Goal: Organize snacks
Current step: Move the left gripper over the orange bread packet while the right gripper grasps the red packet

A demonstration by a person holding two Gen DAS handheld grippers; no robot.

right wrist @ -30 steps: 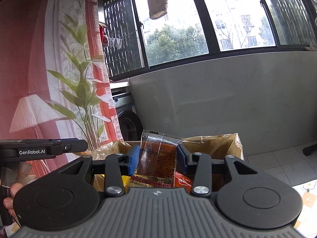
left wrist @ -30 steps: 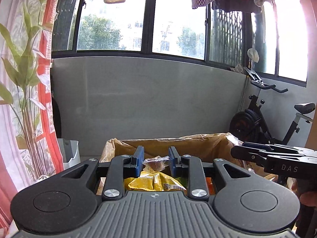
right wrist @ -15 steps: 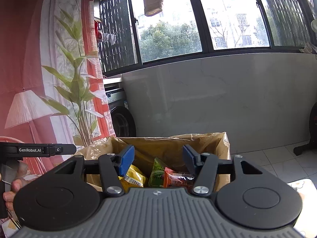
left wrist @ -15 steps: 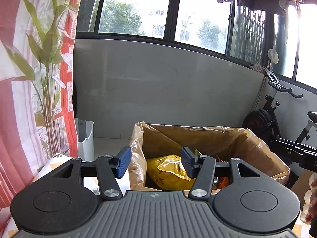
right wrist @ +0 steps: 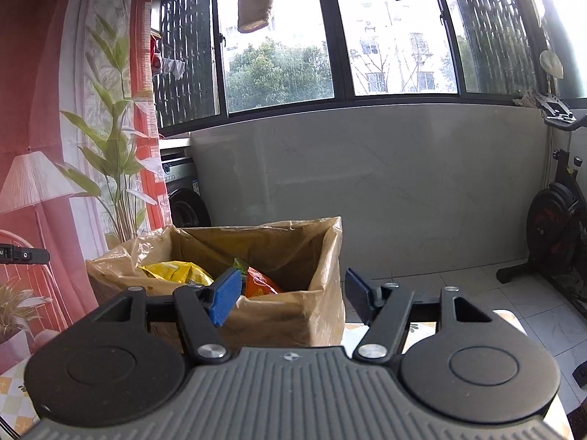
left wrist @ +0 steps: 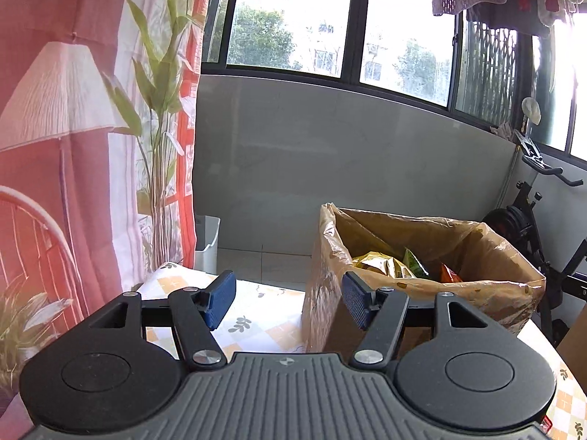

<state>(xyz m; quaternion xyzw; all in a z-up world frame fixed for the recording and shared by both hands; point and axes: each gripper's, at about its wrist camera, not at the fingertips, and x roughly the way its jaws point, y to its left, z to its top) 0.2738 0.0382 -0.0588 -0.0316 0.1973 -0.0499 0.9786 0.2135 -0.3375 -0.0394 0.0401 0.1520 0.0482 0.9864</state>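
A brown box lined with a plastic bag (left wrist: 488,245) stands on the table and also shows in the right wrist view (right wrist: 293,315). It holds a yellow snack bag (right wrist: 176,271), a green packet (left wrist: 414,266) and an orange packet (right wrist: 260,284). My left gripper (left wrist: 288,302) is open and empty, near the box's left front corner. My right gripper (right wrist: 293,299) is open and empty, near the box's right front side. The left gripper's tip (right wrist: 22,255) shows at the left edge of the right wrist view.
The table has a white and orange patterned cloth (left wrist: 256,315). A red curtain with a plant print (left wrist: 73,146) hangs at the left. An exercise bike (right wrist: 557,220) stands at the right. A grey wall (right wrist: 403,183) under windows is behind.
Both grippers opened and let their snack packets drop into the box, then drew back from it. The left one moved left, the right one moved right.
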